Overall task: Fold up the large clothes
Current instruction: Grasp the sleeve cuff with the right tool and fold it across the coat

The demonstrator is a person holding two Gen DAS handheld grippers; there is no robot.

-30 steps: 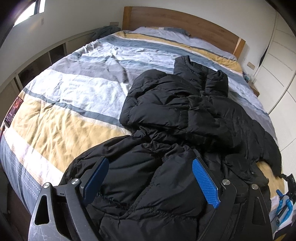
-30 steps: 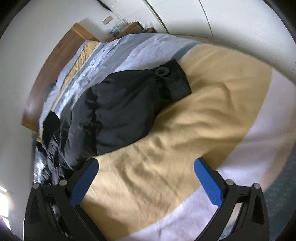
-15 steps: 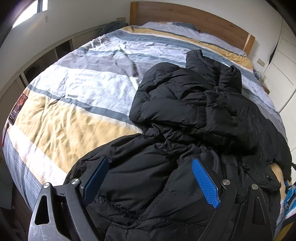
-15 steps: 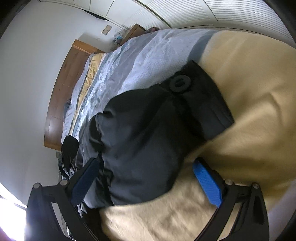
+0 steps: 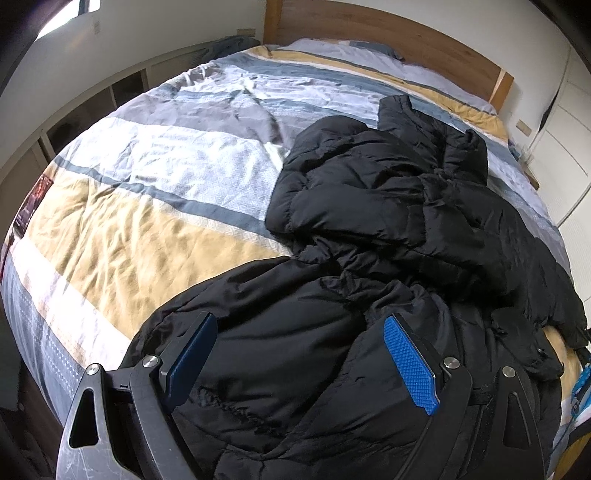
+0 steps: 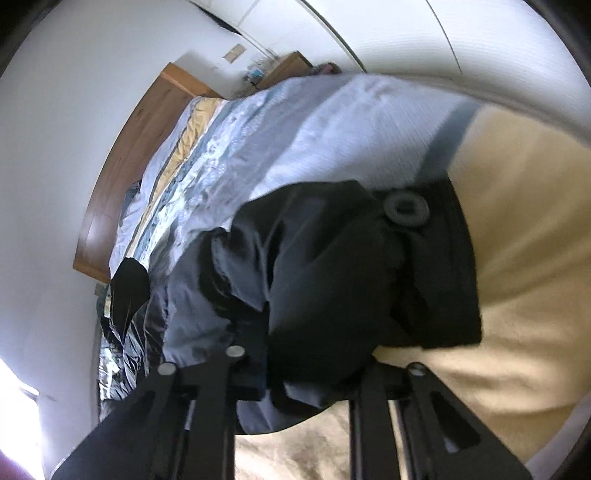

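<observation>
**Operator:** At the bottom of the left wrist view, my left gripper (image 5: 299, 362) stands wide apart over the black puffer jacket (image 5: 388, 236), nothing pinched between its blue ribbed pads (image 5: 410, 365). At the bottom of the right wrist view, my right gripper (image 6: 306, 373) has clamped down on a fold of the jacket's sleeve end (image 6: 369, 280).

**Supervisor:** Jacket location?

**Operator:** Heaped on the striped duvet (image 5: 155, 184), lower centre to right of the left view, bunched and unfolded. Beyond it the bedding runs to the wooden headboard (image 5: 388, 33) at the top of the frame.

**Supervisor:** Handling estimate?

**Operator:** Judged soft, bulky and light. The quilted shell looks smooth with a slight sheen, so I expect it to slip and spring back when pressed. Grip where the fabric is thin: cuff, hem or a seam. A padded panel would bulge out of the jaws.

**Supervisor:** Other features?

**Operator:** A round black snap button (image 6: 406, 208) sits near the cuff, right of centre in the right view. The duvet is matte, wrinkled cotton in yellow, white, grey and blue bands.
</observation>
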